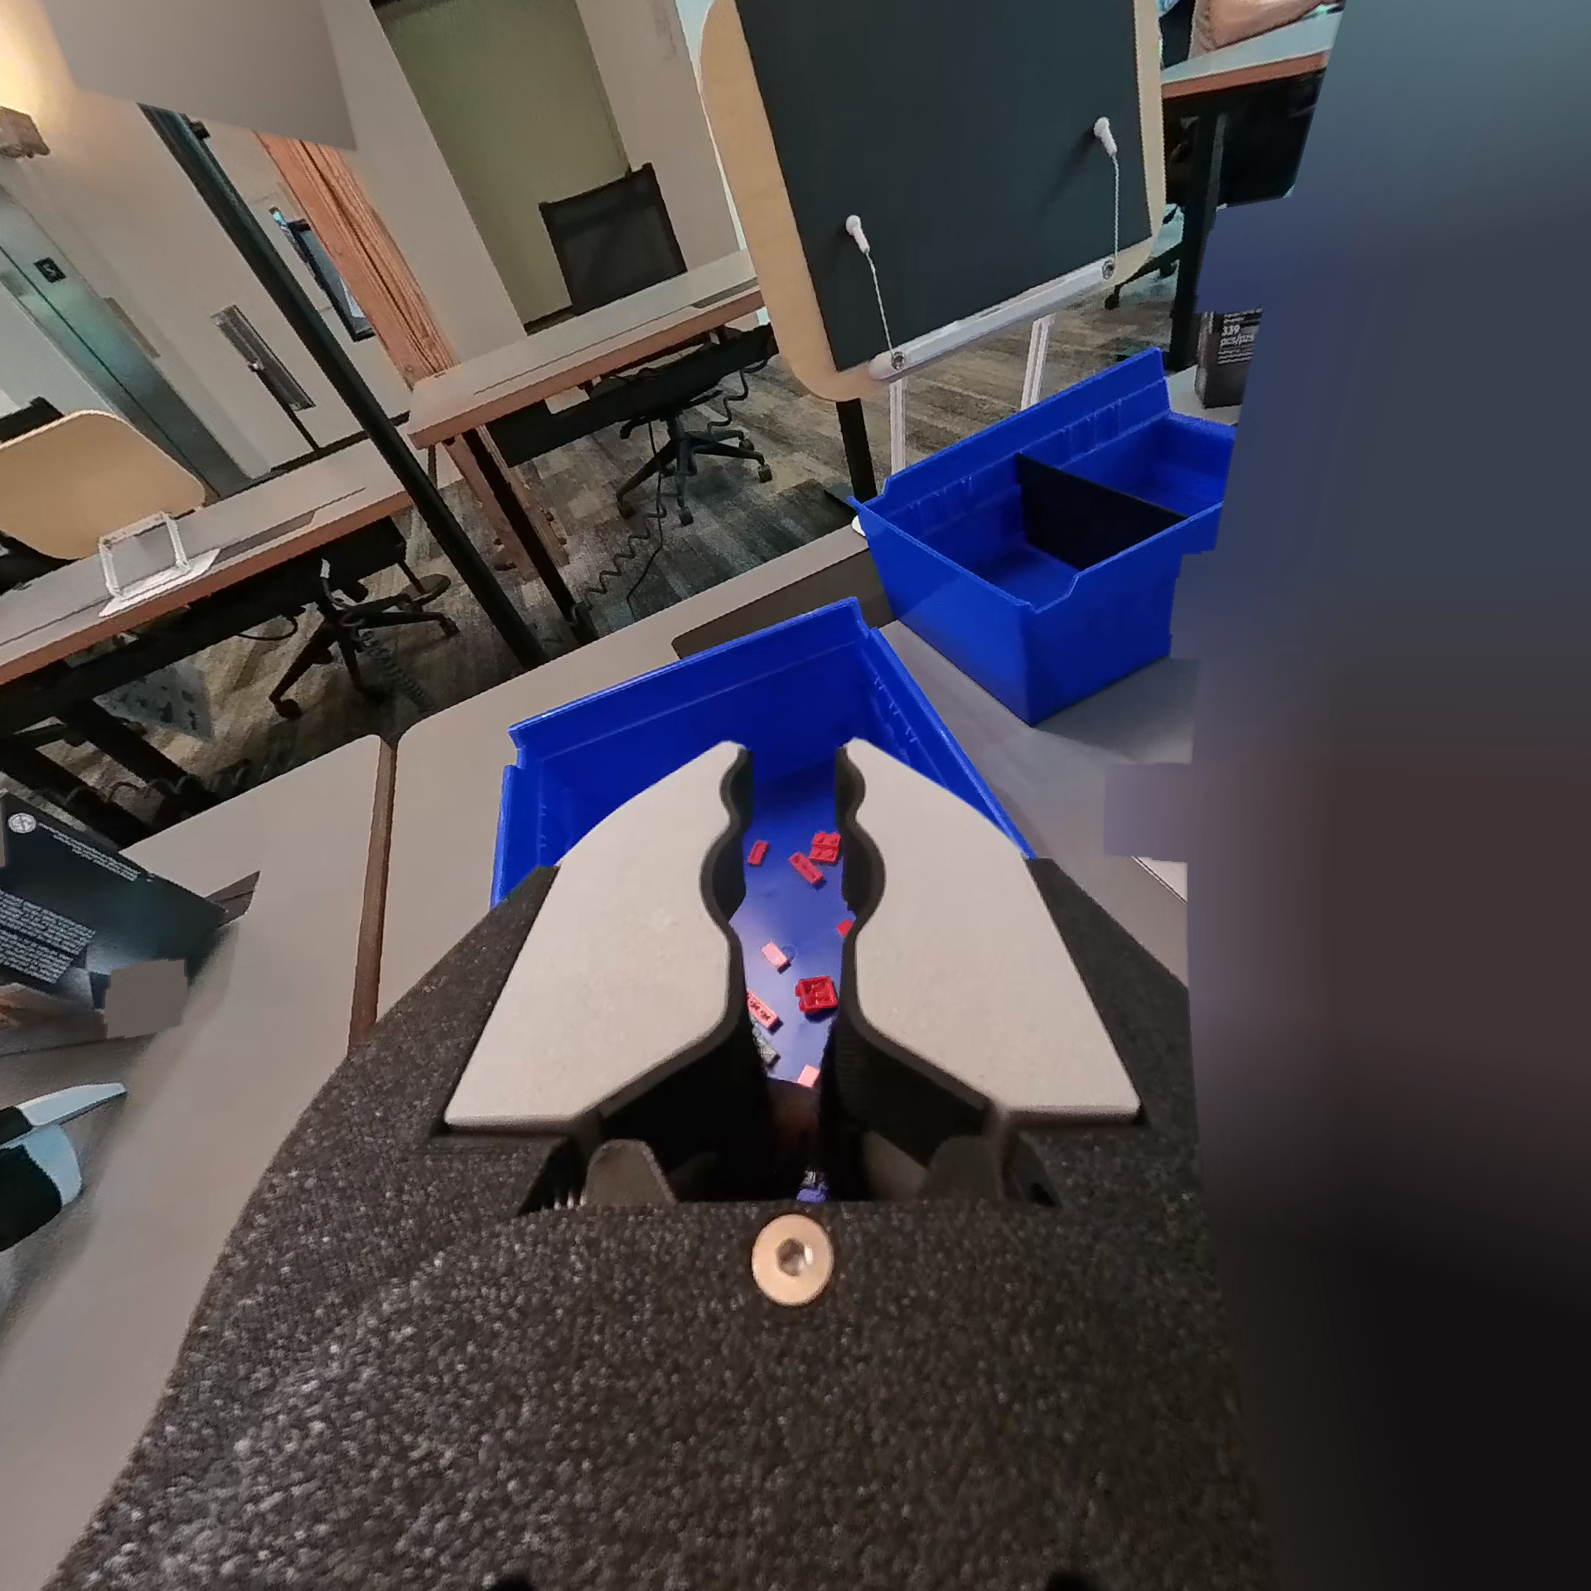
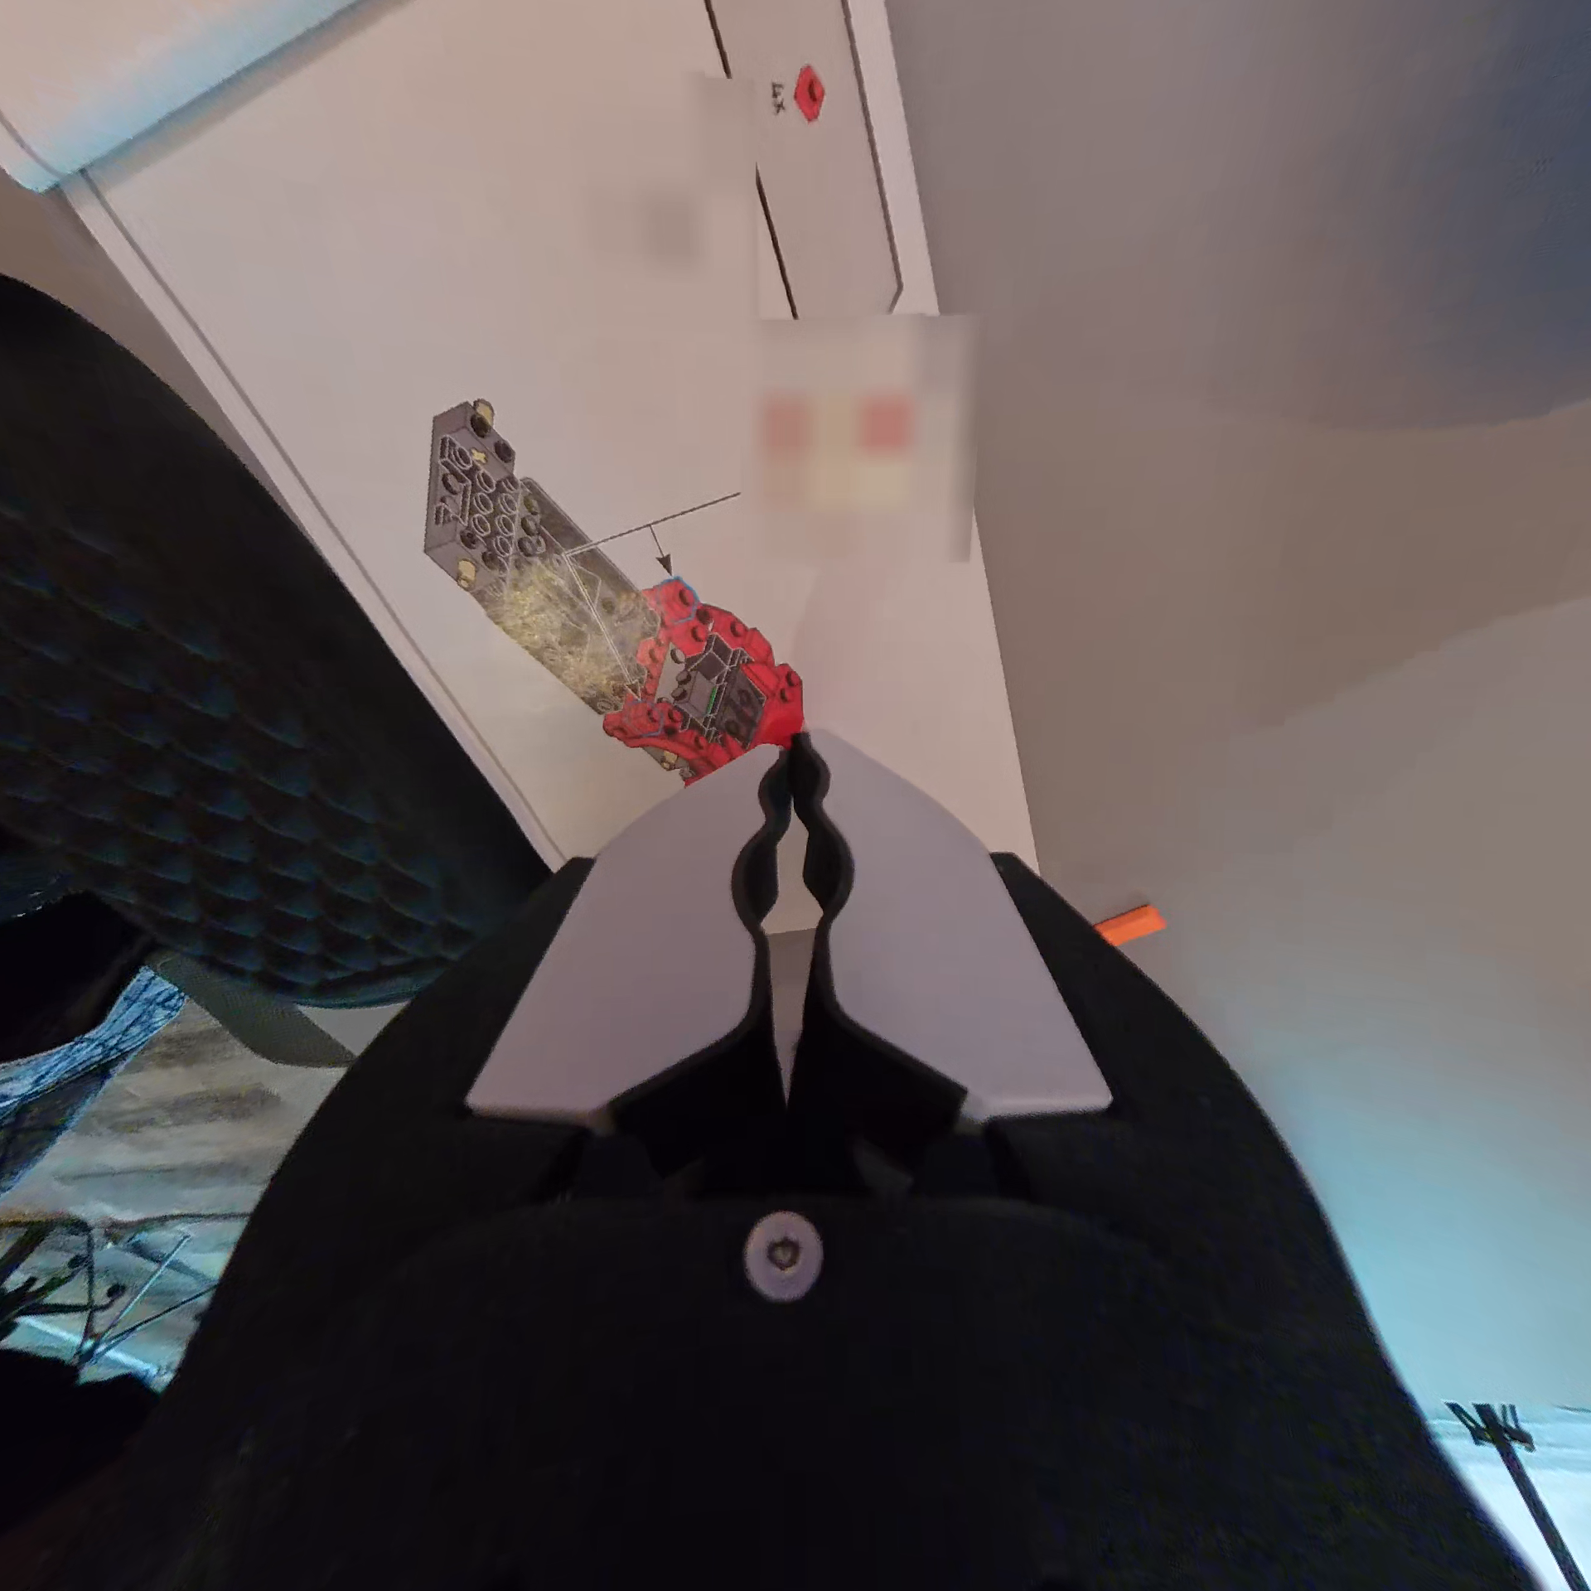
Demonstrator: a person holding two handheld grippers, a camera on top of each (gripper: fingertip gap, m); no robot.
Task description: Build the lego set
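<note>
Red lego pieces (image 1: pixel 816 993) lie loose in the blue bin (image 1: pixel 689 723) under the left gripper (image 1: pixel 792 766), jaws narrowly parted and empty. Right gripper (image 2: pixel 794 747), closed with nothing visibly held, rests at the instruction page (image 2: pixel 516 344). Next, presumably: pick the red piece shown.

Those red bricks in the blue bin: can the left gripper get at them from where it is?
Probably yes. The left gripper hangs open above the blue bin, and the red bricks lie loose on its floor with nothing covering them.
</note>
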